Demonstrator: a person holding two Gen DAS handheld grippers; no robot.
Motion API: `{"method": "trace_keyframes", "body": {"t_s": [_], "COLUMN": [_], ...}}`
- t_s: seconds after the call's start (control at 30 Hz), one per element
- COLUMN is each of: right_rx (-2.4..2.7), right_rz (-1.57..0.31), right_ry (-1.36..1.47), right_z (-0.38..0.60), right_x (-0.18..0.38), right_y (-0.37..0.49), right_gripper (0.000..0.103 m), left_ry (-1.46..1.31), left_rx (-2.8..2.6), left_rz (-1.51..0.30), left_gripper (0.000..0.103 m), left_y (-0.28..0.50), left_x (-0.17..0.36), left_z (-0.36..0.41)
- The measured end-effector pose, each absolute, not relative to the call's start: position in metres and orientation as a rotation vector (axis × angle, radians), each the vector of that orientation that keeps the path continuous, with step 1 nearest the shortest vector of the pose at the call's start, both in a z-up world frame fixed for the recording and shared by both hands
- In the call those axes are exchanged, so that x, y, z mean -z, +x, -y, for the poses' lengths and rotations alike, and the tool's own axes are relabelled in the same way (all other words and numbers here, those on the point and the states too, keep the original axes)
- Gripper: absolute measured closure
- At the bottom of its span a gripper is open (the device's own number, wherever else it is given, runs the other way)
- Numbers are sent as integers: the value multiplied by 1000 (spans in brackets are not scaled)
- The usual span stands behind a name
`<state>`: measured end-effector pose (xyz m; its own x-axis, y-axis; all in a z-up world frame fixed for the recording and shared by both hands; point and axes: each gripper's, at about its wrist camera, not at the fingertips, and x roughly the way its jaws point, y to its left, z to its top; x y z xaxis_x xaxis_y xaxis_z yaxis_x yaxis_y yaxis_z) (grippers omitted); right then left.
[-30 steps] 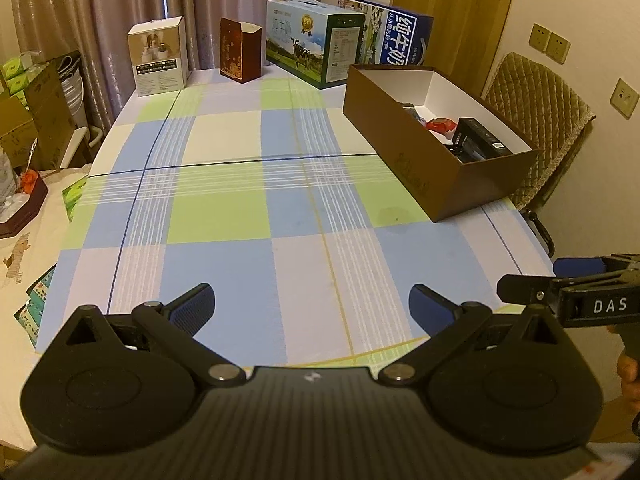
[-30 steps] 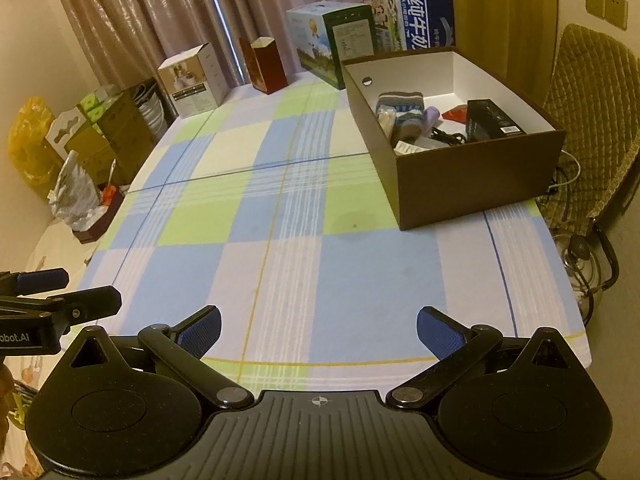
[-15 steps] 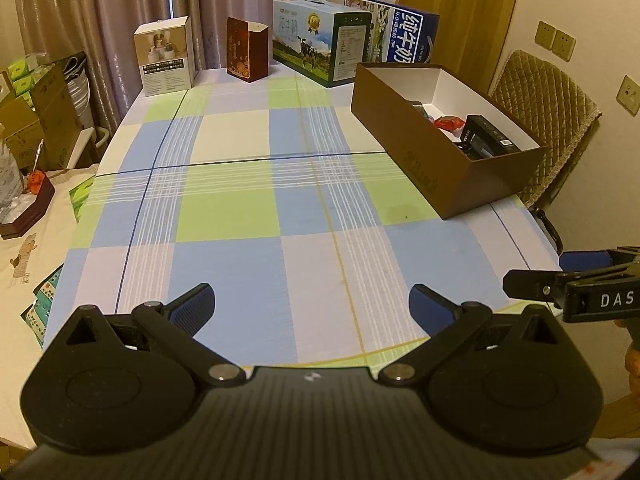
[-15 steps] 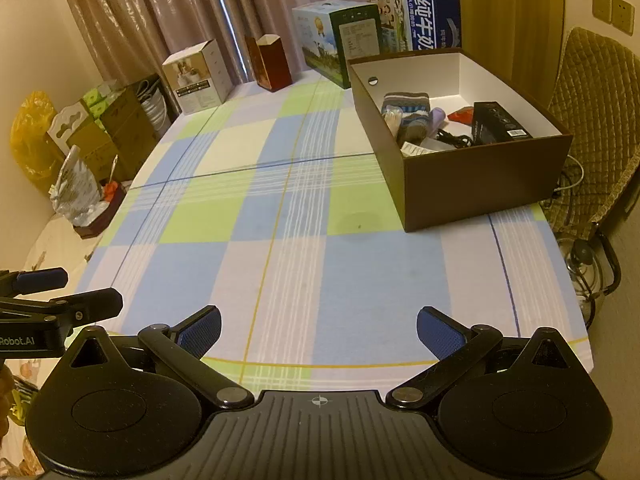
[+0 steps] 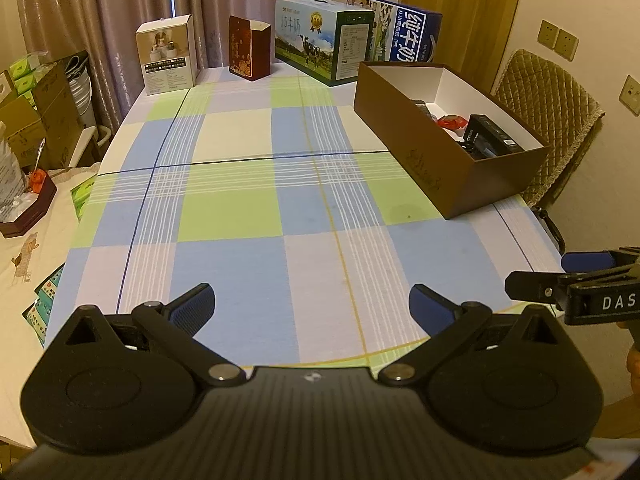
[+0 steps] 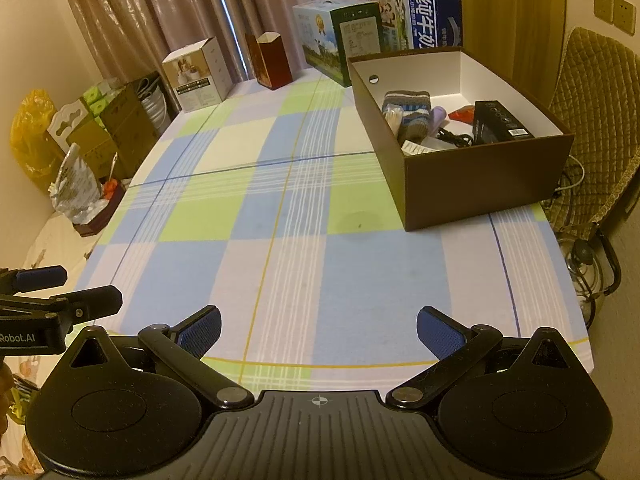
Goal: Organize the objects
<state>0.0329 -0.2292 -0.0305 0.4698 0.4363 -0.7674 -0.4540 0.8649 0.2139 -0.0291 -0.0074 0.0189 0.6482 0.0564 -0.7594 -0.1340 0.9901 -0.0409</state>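
in brown box (image 6: pixel 472 184), items partly hidden

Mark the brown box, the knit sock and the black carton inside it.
brown box (image 6: pixel 480 184), right wrist view, near outer wall.
knit sock (image 6: pixel 412 114), right wrist view, striped middle.
black carton (image 6: pixel 500 120), right wrist view, top face.

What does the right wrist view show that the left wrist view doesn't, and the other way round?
Right wrist only: a striped sock, a black cable inside the brown box, and a yellow bag by the wall. Left wrist only: the wall sockets seen whole. Both: the box, a black carton in it, the checked tablecloth, both grippers open and empty.
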Motion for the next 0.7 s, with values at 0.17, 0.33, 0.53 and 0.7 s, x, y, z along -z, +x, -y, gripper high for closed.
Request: {"method": "trace_keyframes", "body": {"t_s": [0.17,0.33,0.53,0.7], "right_rx": [-545,-545,-545,-542], "right_rz": [-936,-939,-942,-944], "right_ry": [-24,-23,-23,-21], "right_z": [228,229,231,231], "right_x": [33,34,35,36], "right_y": [33,34,38,40], "right_gripper": [2,2,2,2], "left_ry": [-96,-98,-92,-86], "left_rx": [-107,-108,-106,-108], "left_rz": [-859,-862,-862,-864], "left_gripper": [1,1,1,1], "left_y": [-29,-29,-26,-22], "left_x": [-19,-18,-17,-16], "left_z": [7,7,8,8]}}
